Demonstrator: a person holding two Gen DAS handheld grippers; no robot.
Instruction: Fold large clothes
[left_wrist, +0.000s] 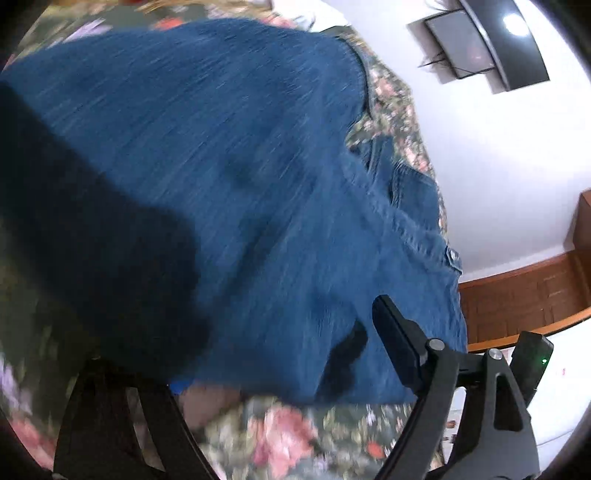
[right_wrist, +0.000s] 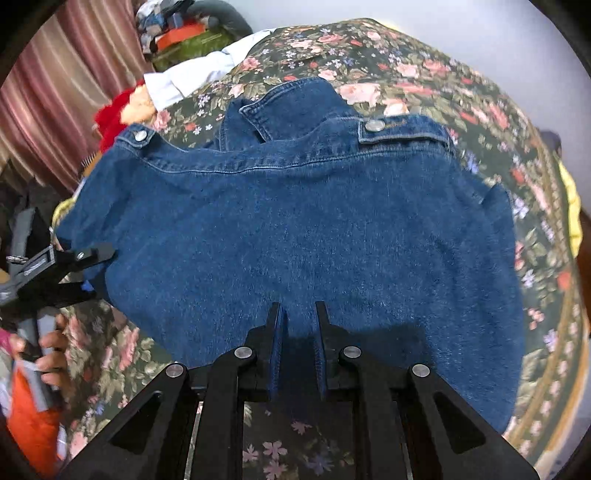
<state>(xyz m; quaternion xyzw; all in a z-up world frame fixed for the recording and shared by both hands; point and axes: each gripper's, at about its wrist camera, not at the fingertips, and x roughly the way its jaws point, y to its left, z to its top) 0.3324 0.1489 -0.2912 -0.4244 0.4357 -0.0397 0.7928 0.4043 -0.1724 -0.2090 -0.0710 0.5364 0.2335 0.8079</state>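
A: Denim jacket (right_wrist: 295, 236) lies spread on the flowered bed (right_wrist: 424, 74), collar at twelve o'clock, sleeves seemingly tucked under. Halfway, I judge.

B: Then the cross fold remains?

A: Yes. Right gripper (right_wrist: 298, 332) at six o'clock has its fingers pinched on the hem; left gripper (right_wrist: 88, 269), at nine o'clock, straddles the side edge, fingers wide, gripping nothing.

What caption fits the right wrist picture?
Right gripper pinches a denim jacket on the flowery bedspread.

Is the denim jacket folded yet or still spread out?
Partly folded. The denim jacket lies back up on the floral bedspread, sleeves not visible at its sides; the body is still full length.
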